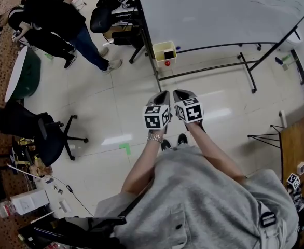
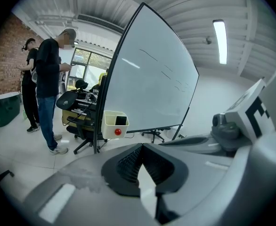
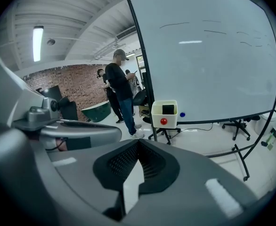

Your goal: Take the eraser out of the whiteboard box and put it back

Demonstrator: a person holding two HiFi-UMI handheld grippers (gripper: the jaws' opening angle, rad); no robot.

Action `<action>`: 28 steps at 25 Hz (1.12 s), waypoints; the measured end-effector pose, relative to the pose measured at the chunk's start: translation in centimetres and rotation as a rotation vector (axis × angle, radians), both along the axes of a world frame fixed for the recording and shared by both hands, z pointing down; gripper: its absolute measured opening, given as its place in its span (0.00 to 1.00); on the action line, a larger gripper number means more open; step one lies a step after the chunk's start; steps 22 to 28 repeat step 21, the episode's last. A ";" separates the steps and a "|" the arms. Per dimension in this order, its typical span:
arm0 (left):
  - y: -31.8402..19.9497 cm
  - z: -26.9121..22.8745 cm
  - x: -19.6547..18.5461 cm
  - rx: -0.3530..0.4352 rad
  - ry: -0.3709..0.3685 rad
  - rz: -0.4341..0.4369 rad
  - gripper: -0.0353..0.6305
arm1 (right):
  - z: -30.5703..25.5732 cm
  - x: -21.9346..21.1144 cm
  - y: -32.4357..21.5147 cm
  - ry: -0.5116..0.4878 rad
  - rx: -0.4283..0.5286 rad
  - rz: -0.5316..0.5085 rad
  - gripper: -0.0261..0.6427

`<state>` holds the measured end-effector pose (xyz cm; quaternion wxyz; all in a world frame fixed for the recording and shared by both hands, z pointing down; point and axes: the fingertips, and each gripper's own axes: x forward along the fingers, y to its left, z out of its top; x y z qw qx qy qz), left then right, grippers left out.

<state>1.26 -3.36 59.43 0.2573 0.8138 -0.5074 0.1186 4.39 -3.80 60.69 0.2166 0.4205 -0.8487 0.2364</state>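
Glossy pale floor [image 1: 115, 108]; whiteboard [image 1: 219, 9] on stand, cream box [image 1: 161, 61] at its corner, dark eraser [image 1: 169, 54] inside. Left tongs [image 1: 165, 93] and right tongs [image 1: 178, 92] side by side, both closed, empty.

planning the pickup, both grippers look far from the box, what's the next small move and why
Probably carry the right gripper toward the whiteboard box, opening its jaws on the way: it and the left gripper are shut and empty, well short of the box, and the dark eraser sits inside it.
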 end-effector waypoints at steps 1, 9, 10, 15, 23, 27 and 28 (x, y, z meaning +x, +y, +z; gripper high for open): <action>0.0 -0.1 -0.1 0.002 0.000 0.000 0.06 | -0.1 0.0 0.0 -0.001 0.003 0.001 0.04; -0.6 -1.4 -0.1 0.039 -0.001 0.024 0.06 | -1.2 -0.1 -1.0 -0.003 0.025 0.014 0.04; -0.8 -1.5 -0.2 0.041 -0.001 0.025 0.06 | -1.3 -0.2 -1.1 -0.004 0.027 0.014 0.04; -1.3 -1.9 -0.5 0.050 -0.004 0.028 0.06 | -1.6 -0.6 -1.6 -0.016 0.028 0.012 0.04; -1.4 -1.9 -1.0 0.056 0.000 0.027 0.06 | -1.7 -1.2 -1.6 -0.029 0.029 0.005 0.04; -1.4 -1.9 -1.0 0.056 0.000 0.027 0.06 | -1.7 -1.2 -1.6 -0.029 0.029 0.005 0.04; -1.4 -1.9 -1.0 0.056 0.000 0.027 0.06 | -1.7 -1.2 -1.6 -0.029 0.029 0.005 0.04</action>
